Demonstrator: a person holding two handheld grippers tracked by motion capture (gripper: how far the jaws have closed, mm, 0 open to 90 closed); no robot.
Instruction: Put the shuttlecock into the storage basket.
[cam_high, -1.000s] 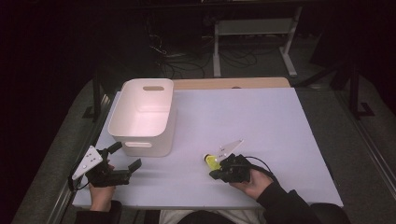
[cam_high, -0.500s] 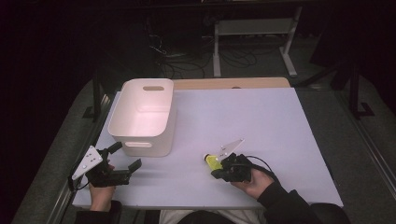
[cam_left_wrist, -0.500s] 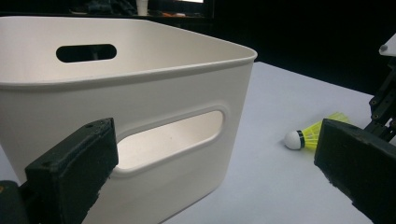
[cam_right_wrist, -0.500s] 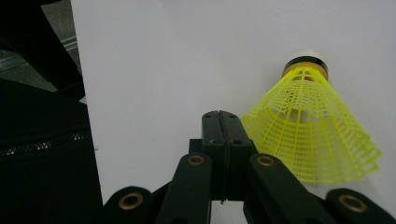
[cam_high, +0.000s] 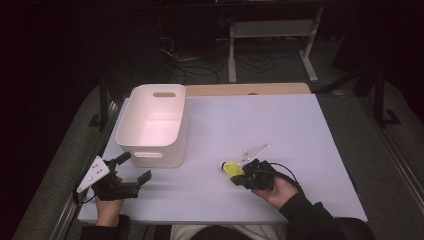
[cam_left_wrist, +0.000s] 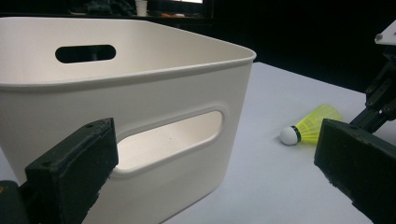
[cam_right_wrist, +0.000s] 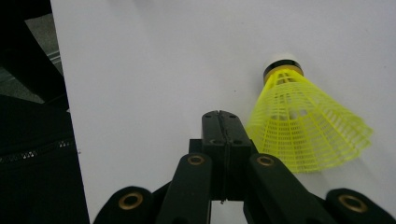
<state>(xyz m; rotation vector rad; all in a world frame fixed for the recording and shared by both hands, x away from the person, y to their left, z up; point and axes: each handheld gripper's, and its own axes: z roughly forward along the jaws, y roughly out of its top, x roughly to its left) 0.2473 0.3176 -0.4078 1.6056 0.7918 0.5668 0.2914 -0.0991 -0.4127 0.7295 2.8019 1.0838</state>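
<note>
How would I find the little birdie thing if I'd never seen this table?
Start at the big white bin on the white table. Look toward the right hand-held gripper; the shuttlecock lies on its side just beside its shut jaws. It is the one bright yellow thing, with a netted skirt and white tip.

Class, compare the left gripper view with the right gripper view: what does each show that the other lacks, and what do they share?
Left gripper view alone: the white bin with its handle slots, between wide-open black jaws. Right gripper view alone: the right hand-held gripper with jaws pressed together beside the shuttlecock, holding nothing. Both: the yellow shuttlecock lying on the white table.
</note>
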